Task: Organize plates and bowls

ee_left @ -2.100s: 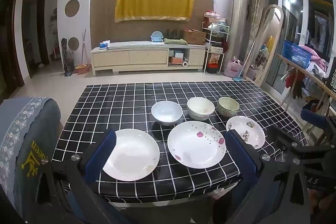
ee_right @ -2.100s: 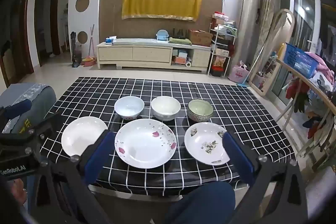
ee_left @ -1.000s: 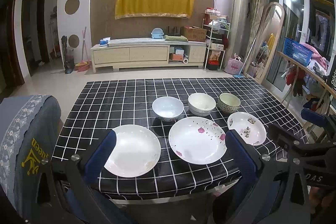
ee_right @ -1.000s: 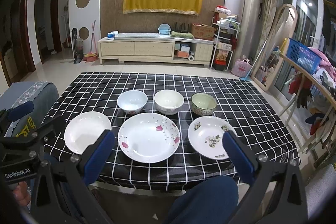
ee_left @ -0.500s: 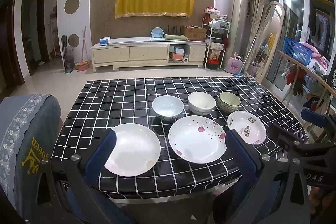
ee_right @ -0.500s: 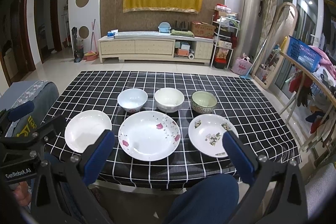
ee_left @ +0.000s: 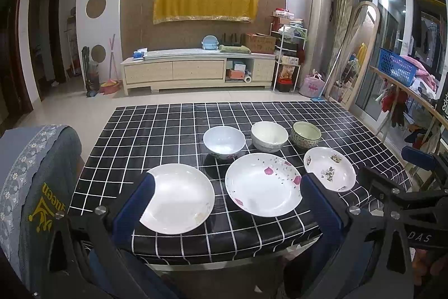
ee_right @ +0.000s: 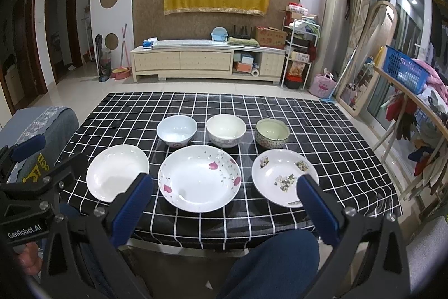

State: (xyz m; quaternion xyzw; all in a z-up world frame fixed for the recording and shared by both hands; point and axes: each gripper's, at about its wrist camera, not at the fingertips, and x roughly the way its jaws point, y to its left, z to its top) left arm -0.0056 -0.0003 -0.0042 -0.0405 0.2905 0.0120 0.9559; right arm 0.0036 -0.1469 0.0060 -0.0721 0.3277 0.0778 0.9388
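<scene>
Six pieces of crockery sat in two rows near the front edge of the black tabletop with its white grid (ee_right: 322, 125). Along the front lay three plates: a plain white round plate (ee_right: 117, 172) toward the front left corner, a larger white plate with pink petals (ee_right: 199, 178) in the middle, and a smaller white plate with leaf sprigs (ee_right: 284, 177) to the right. Behind them stood a pale blue bowl (ee_right: 177, 131), a cream bowl (ee_right: 226, 130) and a green patterned bowl (ee_right: 272, 133), each apart from its neighbours. Laid out singly like this, nothing was nested, so the sorting seemed not yet begun.

The left gripper (ee_left: 224, 203) hung short of the front edge, jaws spread wide and empty, framing the plain plate and the petal plate. The right gripper (ee_right: 224, 201) was likewise wide open and empty, bracketing the petal plate, probably the base for a stack.

Compared with two seconds earlier, the crockery had not shifted; both grippers had only drifted slightly, the table sitting a little lower and further in each view.
</scene>
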